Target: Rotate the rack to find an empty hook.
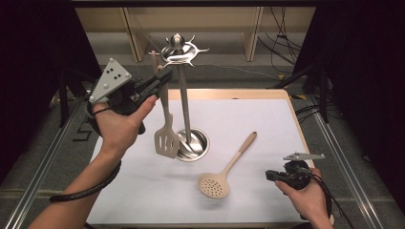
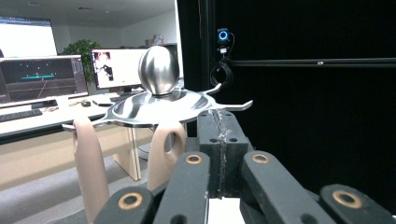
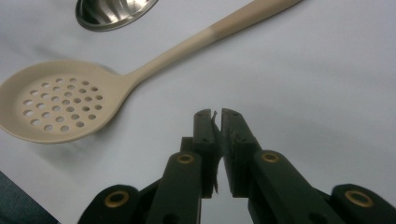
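While it hangs from the left gripper [image 1: 160,78], jaws clamped on its handle top beside the rack [image 1: 184,52], the beige turner [image 1: 166,138] shows a slotted blade. Right gripper [image 1: 271,175], nearly closed, empty, faces the skimmer [image 1: 215,183] on the bench [image 1: 267,119].

A lab: monitors [image 2: 44,77] on desks, black curtains.

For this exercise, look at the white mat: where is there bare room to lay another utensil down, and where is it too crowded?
Bare patches: the far right of the white table mat, beyond the beige perforated skimmer spoon, and the near left corner, below the beige slotted spatula. Crowded: the middle, around the steel utensil stand with its round base, where spatula and skimmer sit close.
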`<state>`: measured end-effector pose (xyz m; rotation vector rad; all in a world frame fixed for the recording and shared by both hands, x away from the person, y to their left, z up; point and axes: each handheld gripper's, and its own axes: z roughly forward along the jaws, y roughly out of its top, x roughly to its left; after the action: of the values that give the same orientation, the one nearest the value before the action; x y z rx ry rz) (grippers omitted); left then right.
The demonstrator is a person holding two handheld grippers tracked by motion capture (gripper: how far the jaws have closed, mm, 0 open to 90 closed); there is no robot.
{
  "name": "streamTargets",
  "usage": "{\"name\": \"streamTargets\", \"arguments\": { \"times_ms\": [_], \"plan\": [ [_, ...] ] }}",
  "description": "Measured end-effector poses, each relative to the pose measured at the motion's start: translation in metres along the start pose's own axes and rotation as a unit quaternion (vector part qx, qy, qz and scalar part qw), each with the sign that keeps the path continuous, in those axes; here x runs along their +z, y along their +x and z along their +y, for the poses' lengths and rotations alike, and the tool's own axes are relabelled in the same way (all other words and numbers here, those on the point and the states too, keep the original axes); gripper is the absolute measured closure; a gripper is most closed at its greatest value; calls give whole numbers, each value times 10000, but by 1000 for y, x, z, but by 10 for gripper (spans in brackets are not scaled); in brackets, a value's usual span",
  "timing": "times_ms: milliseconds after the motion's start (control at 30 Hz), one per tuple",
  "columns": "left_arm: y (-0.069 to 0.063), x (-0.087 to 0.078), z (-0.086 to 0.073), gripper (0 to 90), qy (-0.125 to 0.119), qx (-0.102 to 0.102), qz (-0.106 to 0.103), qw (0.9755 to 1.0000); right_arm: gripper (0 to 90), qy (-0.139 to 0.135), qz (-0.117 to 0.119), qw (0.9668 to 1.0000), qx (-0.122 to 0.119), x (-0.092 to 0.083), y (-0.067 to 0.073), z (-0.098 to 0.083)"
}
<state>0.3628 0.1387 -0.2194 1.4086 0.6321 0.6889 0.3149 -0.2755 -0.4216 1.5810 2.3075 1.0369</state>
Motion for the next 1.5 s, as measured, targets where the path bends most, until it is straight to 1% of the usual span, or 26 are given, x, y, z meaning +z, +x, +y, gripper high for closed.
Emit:
{"name": "streamTargets", "arguments": {
  "times_ms": [33, 133, 167, 200, 267, 333, 367, 467, 500, 533, 700, 867, 900, 933, 967, 1000, 1033, 1067, 1100, 1133, 1267, 1300, 1333, 1367, 1467, 1500],
  "plan": [
    [0, 1, 0, 897, 13, 36, 23, 10000, 849, -1, -54, 10000, -23, -1, 0, 0],
    [0, 2, 0, 897, 42, 55, 25, 10000, 850, 32, -48, 10000, 28, -2, 1, 0],
    [0, 2, 0, 897, 44, 46, 24, 10000, 850, -46, -97, 9999, -129, -1, -1, 0],
    [0, 2, 1, 897, 52, 49, 27, 10000, 850, -5, -121, 9999, -70, -2, -1, 0],
    [1, 2, 1, 897, 88, 78, 27, 9999, 850, -26, -111, 9999, -104, -1, -2, 0],
    [0, 3, 1, 897, 100, 88, 41, 9999, 850, 10, -112, 9999, -26, 0, -1, 0],
    [0, 3, 2, 897, 111, 87, 44, 9999, 850, 18, -66, 10000, -29, 0, -1, 0],
    [1, 2, 2, 897, 128, 92, 59, 9999, 851, 1, -66, 10000, -34, -1, -2, 0],
    [1, 2, 2, 897, 132, 80, 64, 9999, 851, -21, -99, 9999, -95, -1, -2, 0],
    [1, 2, 2, 897, 140, 79, 78, 9998, 851, 20, -59, 10000, 16, -2, -2, 0],
    [4, 1, 3, 897, 183, 81, 103, 9997, 852, -1, -72, 10000, -16, -2, -2, 0],
    [10, -2, 4, 897, 223, 63, 162, 9996, 853, 17, -81, 10000, 7, -2, -1, 0],
    [11, -2, 4, 897, 220, 46, 173, 9996, 853, -34, -93, 9999, -106, -1, -2, 0],
    [12, -2, 4, 897, 246, 70, 180, 9995, 853, 17, -105, 9999, -49, -2, -1, 0],
    [13, -1, 5, 897, 242, 56, 188, 9995, 853, -12, -112, 9999, -107, -1, -2, 1],
    [14, -1, 5, 897, 268, 76, 189, 9994, 853, 27, -49, 10000, 19, -2, 0, 0],
    [14, -1, 6, 898, 271, 57, 206, 9994, 854, -8, -40, 10000, -19, -1, -1, 0],
    [16, -1, 6, 898, 279, 61, 216, 9994, 854, 17, -38, 10000, 14, -2, -1, 0],
    [18, 0, 6, 898, 304, 65, 227, 9993, 854, 33, -95, 9999, 29, -2, -1, 0],
    [19, 0, 7, 898, 302, 52, 234, 9993, 854, -20, -79, 10000, -37, -2, -2, 0],
    [25, 1, 8, 897, 343, 50, 284, 9990, 854, 8, -80, 10000, -2, -2, -2, 0],
    [26, 1, 8, 897, 344, 33, 298, 9990, 855, -14, -66, 10000, -43, -1, -2, 0],
    [28, 1, 8, 897, 353, 26, 313, 9989, 854, 46, -116, 9999, 3, -3, 0, 0],
    [29, 1, 8, 897, 366, 27, 310, 9988, 855, -12, -120, 9999, -111, -2, -2, 1],
    [33, 1, 9, 897, 380, 3, 343, 9987, 854, 31, -107, 9999, -1, -2, -1, 0],
    [35, 1, 9, 898, 391, 3, 353, 9986, 855, 29, -107, 9999, -8, -2, -1, 0]
  ]
}}
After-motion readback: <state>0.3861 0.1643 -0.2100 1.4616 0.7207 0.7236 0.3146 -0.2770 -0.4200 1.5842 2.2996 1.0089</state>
